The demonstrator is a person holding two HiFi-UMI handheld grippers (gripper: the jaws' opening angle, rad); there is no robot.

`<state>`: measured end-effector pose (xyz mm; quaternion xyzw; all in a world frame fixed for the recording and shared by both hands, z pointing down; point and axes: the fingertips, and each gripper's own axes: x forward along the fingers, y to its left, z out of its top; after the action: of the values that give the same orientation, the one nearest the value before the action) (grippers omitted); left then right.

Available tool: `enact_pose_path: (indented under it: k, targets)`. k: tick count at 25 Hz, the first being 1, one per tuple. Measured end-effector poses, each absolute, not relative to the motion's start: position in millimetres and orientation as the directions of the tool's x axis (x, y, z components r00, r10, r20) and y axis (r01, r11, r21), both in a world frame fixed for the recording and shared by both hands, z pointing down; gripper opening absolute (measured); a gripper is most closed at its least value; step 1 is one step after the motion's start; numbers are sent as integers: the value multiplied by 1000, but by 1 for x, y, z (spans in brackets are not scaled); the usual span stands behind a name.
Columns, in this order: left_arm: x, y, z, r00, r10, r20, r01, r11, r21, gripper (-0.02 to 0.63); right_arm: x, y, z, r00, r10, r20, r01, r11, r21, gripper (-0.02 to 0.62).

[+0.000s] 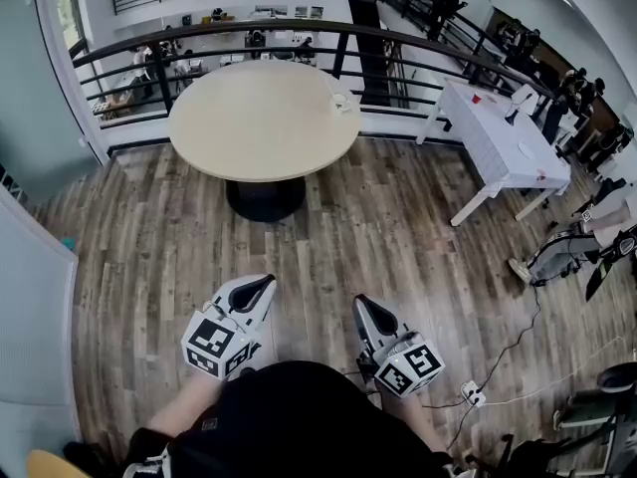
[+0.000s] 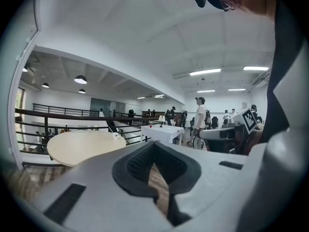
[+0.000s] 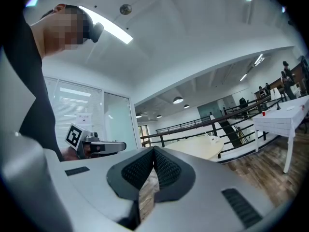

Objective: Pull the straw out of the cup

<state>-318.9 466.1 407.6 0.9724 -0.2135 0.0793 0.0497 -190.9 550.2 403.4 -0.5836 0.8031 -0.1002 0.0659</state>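
A small white cup [image 1: 339, 102] is seen near the far right edge of the round table [image 1: 261, 118], well apart from both grippers. Its straw is too small for its direction or long axis to be told. The left gripper [image 1: 266, 283] and right gripper [image 1: 362, 303] are held low and close to the person, jaws closed tip to tip on nothing. A wooden floor [image 1: 398, 237] and a dark railing [image 1: 199, 43] are shown around the table.
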Motion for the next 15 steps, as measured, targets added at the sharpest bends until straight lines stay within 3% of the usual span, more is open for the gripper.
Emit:
enact_pose_path:
  k: [15]
  targets:
    - [-261,459,421,865,-449,224,-471,-881,51,8,-119,580,435,-331,-942,52,-890,293,-350,23]
